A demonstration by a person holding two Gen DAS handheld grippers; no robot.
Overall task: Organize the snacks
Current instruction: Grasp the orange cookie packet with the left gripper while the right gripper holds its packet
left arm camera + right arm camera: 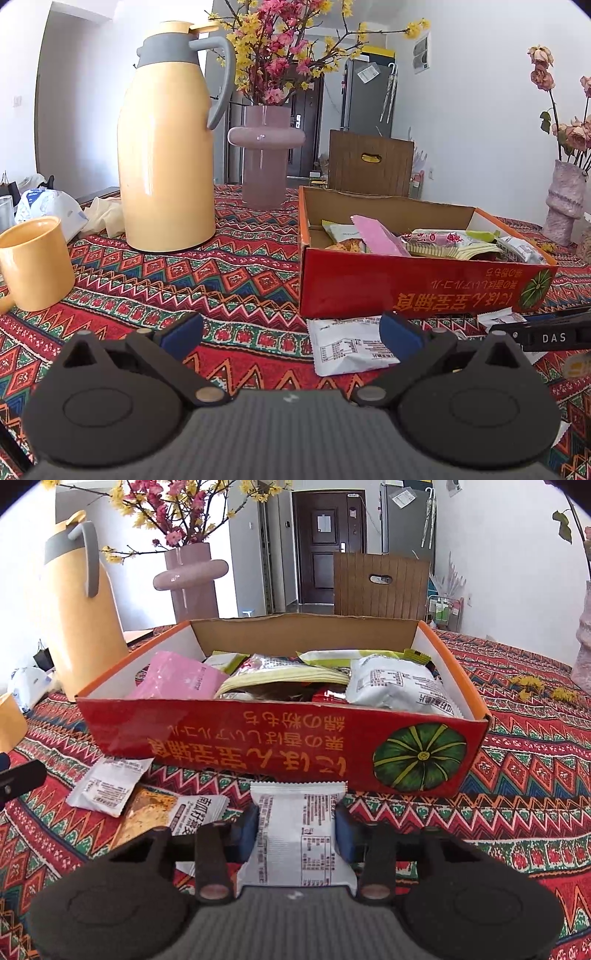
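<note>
Pinching a white snack packet just before the red box, the right gripper risks snagging the near wall, while the left gripper gapes empty.

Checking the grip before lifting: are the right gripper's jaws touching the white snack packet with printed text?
Touching. The right wrist view shows the right gripper with both blue jaws pressed against the sides of the white snack packet, no gap visible.

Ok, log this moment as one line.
right gripper: shut on white snack packet | left gripper: open, empty | red box: holds snacks | loose packets on tablecloth
</note>
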